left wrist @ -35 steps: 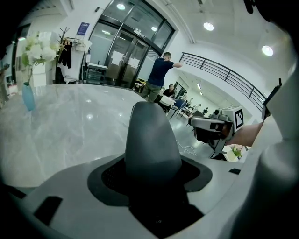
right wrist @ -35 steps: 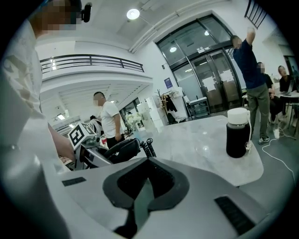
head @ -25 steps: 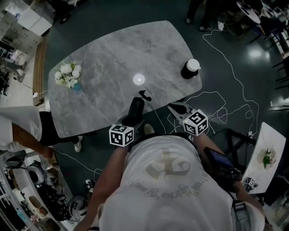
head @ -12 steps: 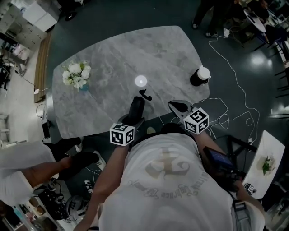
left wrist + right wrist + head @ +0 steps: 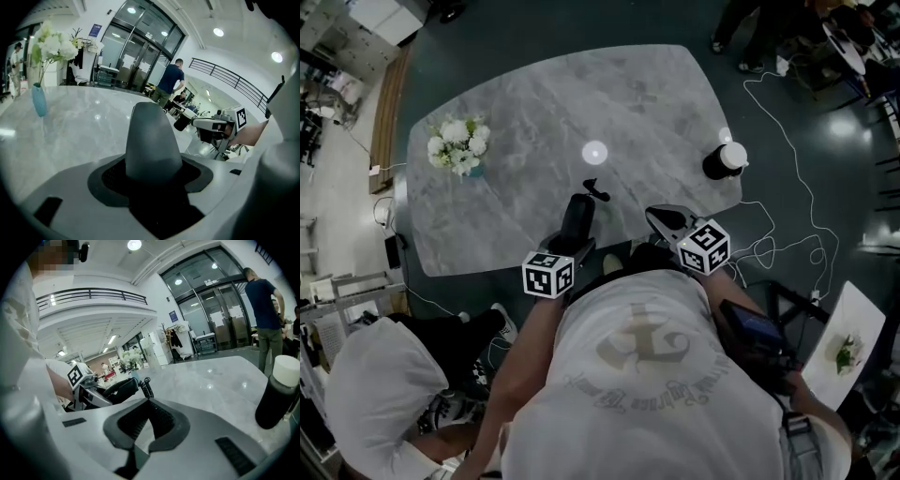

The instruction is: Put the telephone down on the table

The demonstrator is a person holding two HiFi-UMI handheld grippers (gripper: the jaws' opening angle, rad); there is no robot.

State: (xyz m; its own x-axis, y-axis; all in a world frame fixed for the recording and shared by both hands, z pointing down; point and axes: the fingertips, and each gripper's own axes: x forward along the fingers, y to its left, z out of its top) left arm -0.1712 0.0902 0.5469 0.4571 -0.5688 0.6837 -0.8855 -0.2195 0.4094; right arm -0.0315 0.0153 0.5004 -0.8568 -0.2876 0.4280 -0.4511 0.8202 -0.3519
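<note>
— Left tongs [image 5: 570,246]: clamped on what?
— Clamped on the telephone [image 5: 580,211]. Black, long, pointing away over the near edge of the table [image 5: 534,112]. Curly cord [image 5: 597,188] at its far end, above the grey marble top.
— Touching the table or not?
— Cannot tell from any view.
— And the right tongs [image 5: 661,217]?
— Closed together, with nothing between. Just beside the telephone, at the same near edge.
— Anything else on the table?
— Black bottle [image 5: 724,161] with a white cap near the right edge. White flowers [image 5: 459,145] in a blue vase on the far left, well apart from the telephone.
</note>
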